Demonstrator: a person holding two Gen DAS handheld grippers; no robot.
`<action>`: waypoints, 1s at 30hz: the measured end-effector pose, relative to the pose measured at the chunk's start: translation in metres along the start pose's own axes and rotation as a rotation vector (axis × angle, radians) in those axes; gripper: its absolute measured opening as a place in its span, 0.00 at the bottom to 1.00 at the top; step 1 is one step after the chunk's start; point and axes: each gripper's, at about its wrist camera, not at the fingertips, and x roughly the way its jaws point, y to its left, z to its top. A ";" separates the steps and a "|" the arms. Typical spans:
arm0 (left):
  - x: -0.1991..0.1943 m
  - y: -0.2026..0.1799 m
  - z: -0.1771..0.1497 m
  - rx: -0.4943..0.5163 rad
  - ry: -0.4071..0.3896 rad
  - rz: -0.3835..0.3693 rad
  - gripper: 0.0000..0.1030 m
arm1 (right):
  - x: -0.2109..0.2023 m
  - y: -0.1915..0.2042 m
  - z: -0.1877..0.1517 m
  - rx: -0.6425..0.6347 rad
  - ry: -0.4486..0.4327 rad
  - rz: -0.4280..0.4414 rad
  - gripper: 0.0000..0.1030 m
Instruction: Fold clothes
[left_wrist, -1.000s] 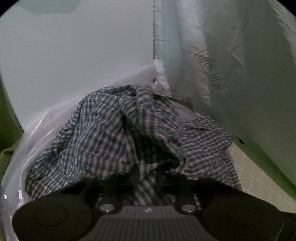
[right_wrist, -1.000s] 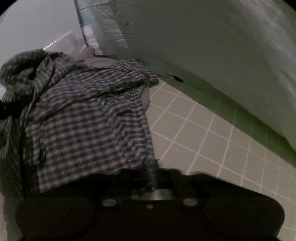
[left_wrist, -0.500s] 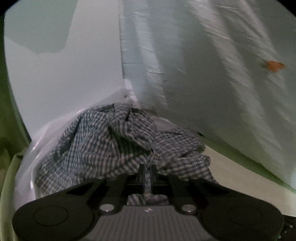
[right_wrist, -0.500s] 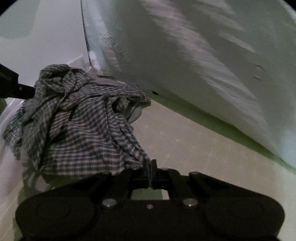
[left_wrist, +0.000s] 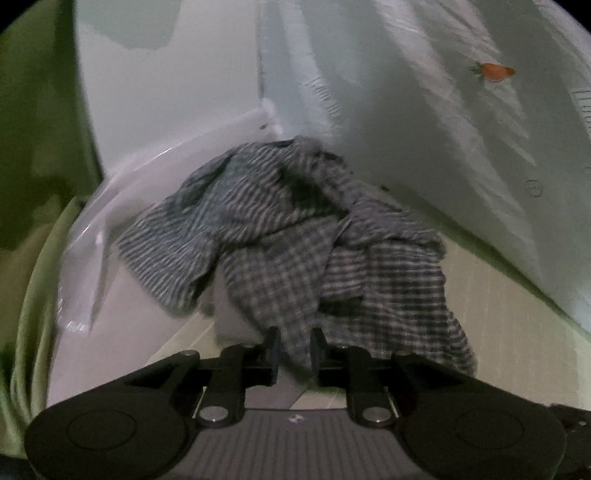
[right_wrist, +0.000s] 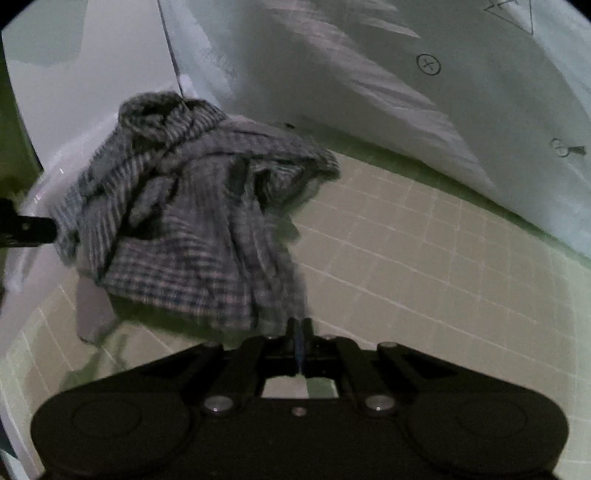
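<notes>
A crumpled blue-and-white plaid shirt (left_wrist: 295, 240) hangs bunched over the gridded table (left_wrist: 517, 332), partly against a clear plastic bag (left_wrist: 110, 206). My left gripper (left_wrist: 294, 349) is shut on a lower fold of the shirt, with cloth between its fingers. The shirt also shows in the right wrist view (right_wrist: 192, 221). My right gripper (right_wrist: 300, 332) is shut on the shirt's lower hem. The left gripper's dark tip (right_wrist: 26, 230) shows at the left edge of the right wrist view, at the shirt's side.
White foam-board walls (left_wrist: 443, 129) with pencil marks and a small orange carrot sticker (left_wrist: 493, 72) stand behind and to the right. A green cloth (left_wrist: 29, 295) lies at the left. The pale gridded mat (right_wrist: 424, 277) stretches to the right.
Both grippers have pulled back and up with the shirt, so it lifts off the pile and away from the bag. More of the table shows beneath it.
</notes>
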 end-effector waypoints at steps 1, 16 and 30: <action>0.001 0.003 -0.001 -0.016 0.006 0.007 0.23 | -0.002 0.000 -0.001 -0.008 0.004 -0.008 0.00; 0.089 0.057 0.050 -0.203 0.070 0.117 0.64 | 0.048 -0.005 0.088 0.042 -0.080 0.031 0.51; 0.171 0.073 0.095 -0.423 0.109 0.015 0.57 | 0.155 0.059 0.184 0.057 -0.053 0.254 0.66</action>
